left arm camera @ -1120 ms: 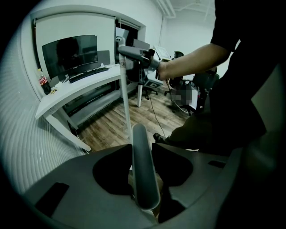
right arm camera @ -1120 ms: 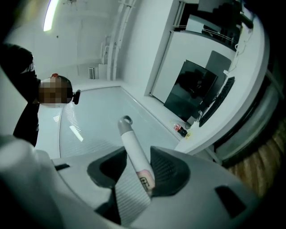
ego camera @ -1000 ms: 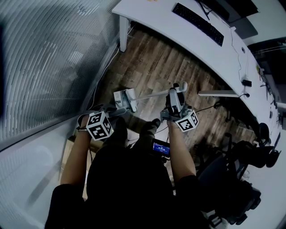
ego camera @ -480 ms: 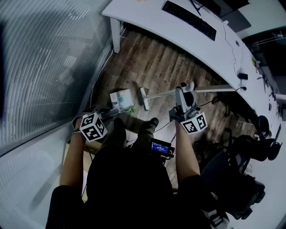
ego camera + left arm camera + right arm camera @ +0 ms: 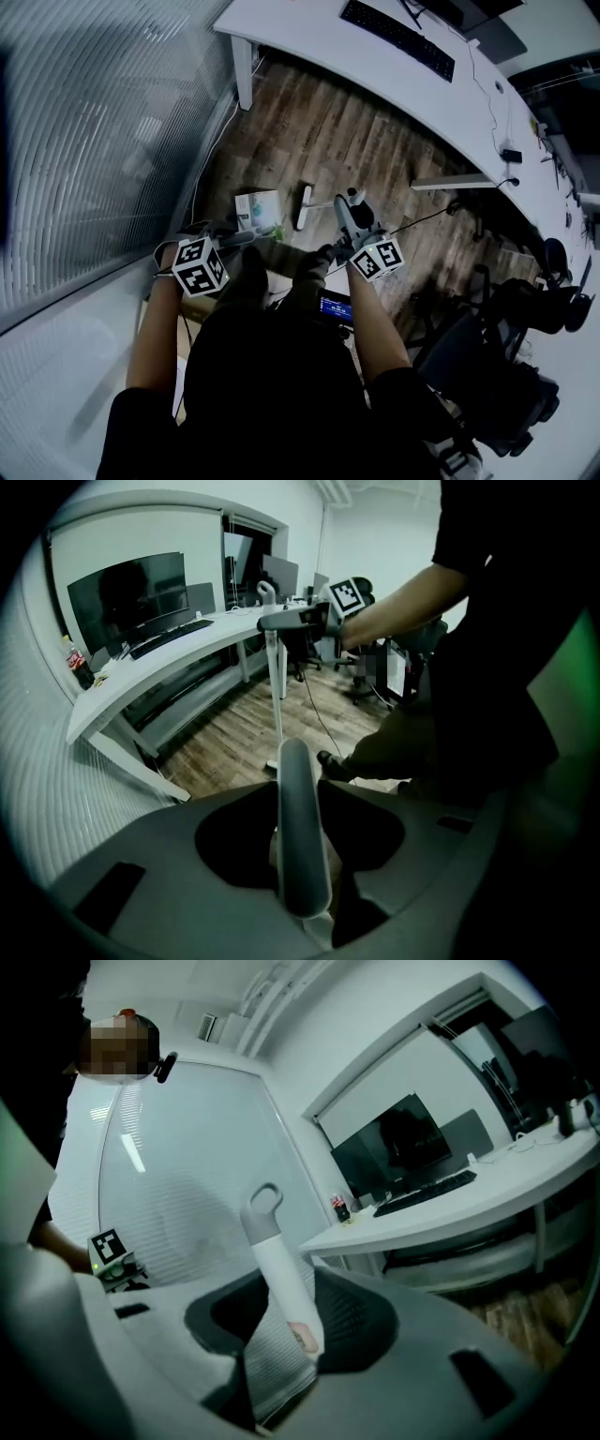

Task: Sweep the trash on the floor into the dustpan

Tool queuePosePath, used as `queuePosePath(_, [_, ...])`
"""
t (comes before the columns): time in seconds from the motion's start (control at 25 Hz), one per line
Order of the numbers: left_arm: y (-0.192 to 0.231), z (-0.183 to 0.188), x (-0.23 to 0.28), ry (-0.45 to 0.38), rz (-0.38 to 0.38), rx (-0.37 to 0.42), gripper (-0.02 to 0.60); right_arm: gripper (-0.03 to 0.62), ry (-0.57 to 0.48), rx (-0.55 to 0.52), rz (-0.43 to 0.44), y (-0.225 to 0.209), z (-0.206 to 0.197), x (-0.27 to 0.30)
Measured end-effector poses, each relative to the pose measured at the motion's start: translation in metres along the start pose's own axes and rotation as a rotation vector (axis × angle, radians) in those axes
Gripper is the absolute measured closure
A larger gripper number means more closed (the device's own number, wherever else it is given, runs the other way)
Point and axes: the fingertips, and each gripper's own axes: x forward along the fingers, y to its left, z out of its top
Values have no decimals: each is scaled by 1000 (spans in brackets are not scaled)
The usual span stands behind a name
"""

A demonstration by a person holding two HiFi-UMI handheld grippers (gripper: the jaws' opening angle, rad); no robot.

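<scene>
Standing near upright, broom (image 5: pixel 303 206): head on wood floor (image 5: pixel 347 122), handle rising toward right gripper (image 5: pixel 291 1316), whose jaws clamp white shaft below grey loop. Broom head just right of dustpan (image 5: pixel 257 208). Left gripper (image 5: pixel 300 813) clamps dustpan's grey handle. Glass wall (image 5: pixel 103 141) close on left. Desk (image 5: pixel 375 66) beyond, open floor between.

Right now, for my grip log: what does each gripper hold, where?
Left gripper holds the dustpan by its grey handle; right gripper the broom by its white handle, below the looped end.
</scene>
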Motion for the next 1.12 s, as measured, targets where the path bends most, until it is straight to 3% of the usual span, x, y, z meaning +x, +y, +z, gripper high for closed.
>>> queuePosePath(0.56, [0, 9, 6, -40, -23, -15, 453, 433, -172, 178, -106, 18, 3, 67])
queuePosePath(0.84, [0, 9, 4, -46, -28, -13, 453, 433, -289, 292, -103, 25, 25, 83])
queuePosePath(1.12, [2, 7, 1, -53, -13, -10, 453, 436, -282, 219, -47, 36, 52, 65])
